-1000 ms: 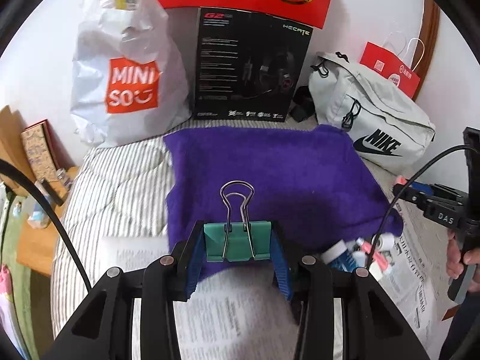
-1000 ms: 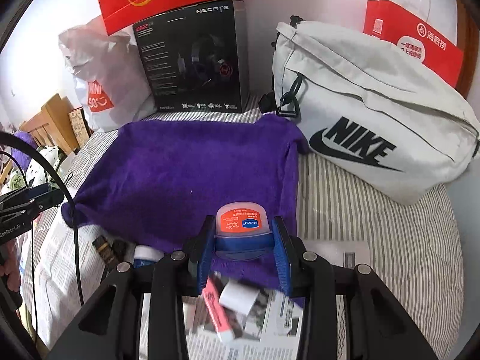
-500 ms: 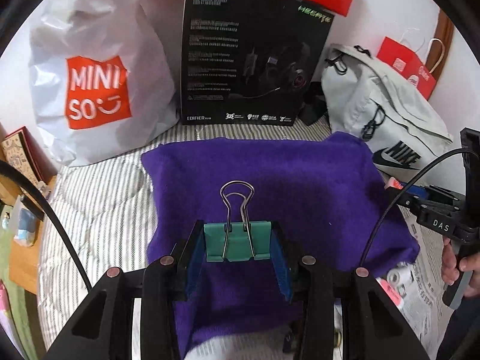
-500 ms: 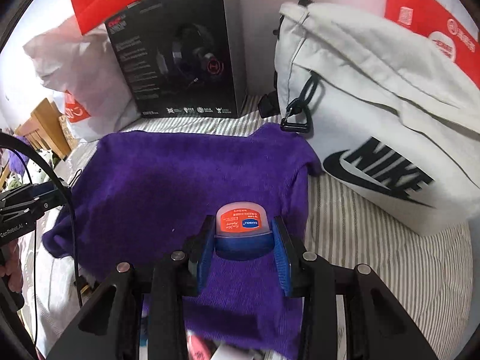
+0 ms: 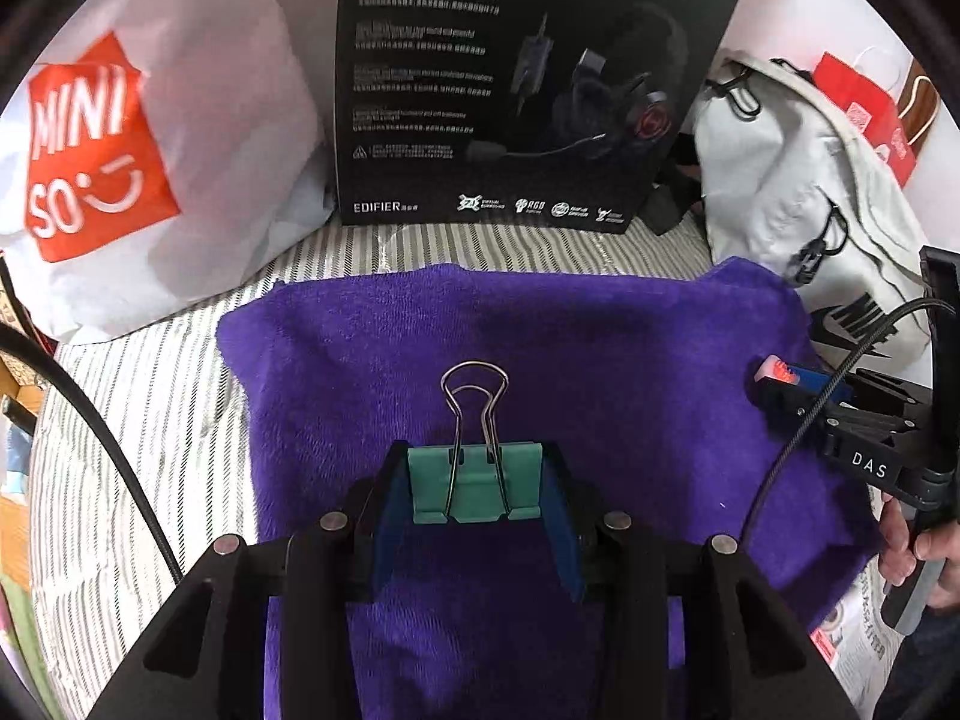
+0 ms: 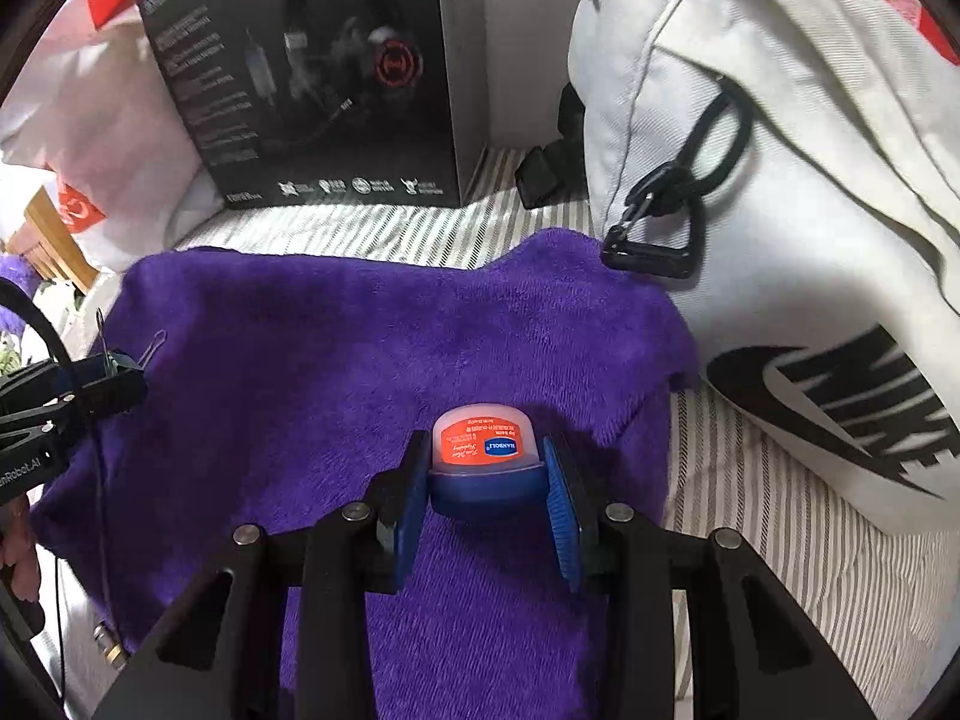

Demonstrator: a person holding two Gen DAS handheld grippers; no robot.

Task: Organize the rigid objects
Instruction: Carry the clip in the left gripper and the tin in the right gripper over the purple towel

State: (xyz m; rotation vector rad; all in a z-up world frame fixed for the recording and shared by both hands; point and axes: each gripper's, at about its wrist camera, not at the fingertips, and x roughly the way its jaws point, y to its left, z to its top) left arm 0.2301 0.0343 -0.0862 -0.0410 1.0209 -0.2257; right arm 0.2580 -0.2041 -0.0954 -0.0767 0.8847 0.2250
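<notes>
My left gripper [image 5: 475, 489] is shut on a green binder clip [image 5: 474, 489] with its wire handles pointing forward, held over the near part of a purple towel [image 5: 540, 348]. My right gripper [image 6: 487, 468] is shut on a small balm jar [image 6: 485, 450] with a blue lid and an orange label, held over the towel's right side [image 6: 372, 372]. Each gripper shows in the other's view: the right one with the jar at the right edge [image 5: 780, 375], the left one with the clip at the left edge [image 6: 114, 360].
A black headset box [image 5: 510, 78] stands behind the towel. A white Miniso bag [image 5: 150, 138] is at back left, a white Nike bag [image 6: 780, 210] at right. The towel lies on a striped bedcover [image 5: 150, 420]. Newspaper [image 5: 858, 642] with small items is at near right.
Both grippers have moved forward over the purple towel, carrying the clip and the jar. The newspaper and the loose items on it have dropped out of the near view.
</notes>
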